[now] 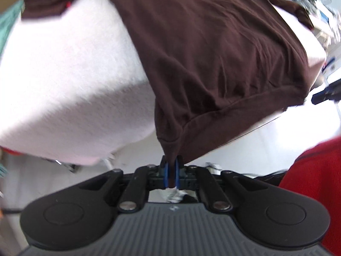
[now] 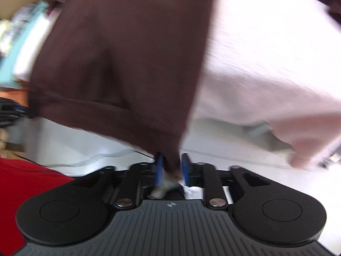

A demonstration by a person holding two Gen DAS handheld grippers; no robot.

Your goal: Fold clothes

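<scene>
Left tool (image 1: 171,171) is clenched on a hem corner of the brown shirt (image 1: 202,42); right tool (image 2: 172,168) straddles the other corner, its blue pads apart, no squeeze visible. From both, the shirt stretches away lengthwise over the pink-covered desk (image 1: 64,74).

Bright light is washing over a pale pink cloth (image 1: 64,81) covering the table, while a white floor (image 1: 266,136) is showing below and blurred clutter (image 1: 315,2) is crowding the far edge.
</scene>
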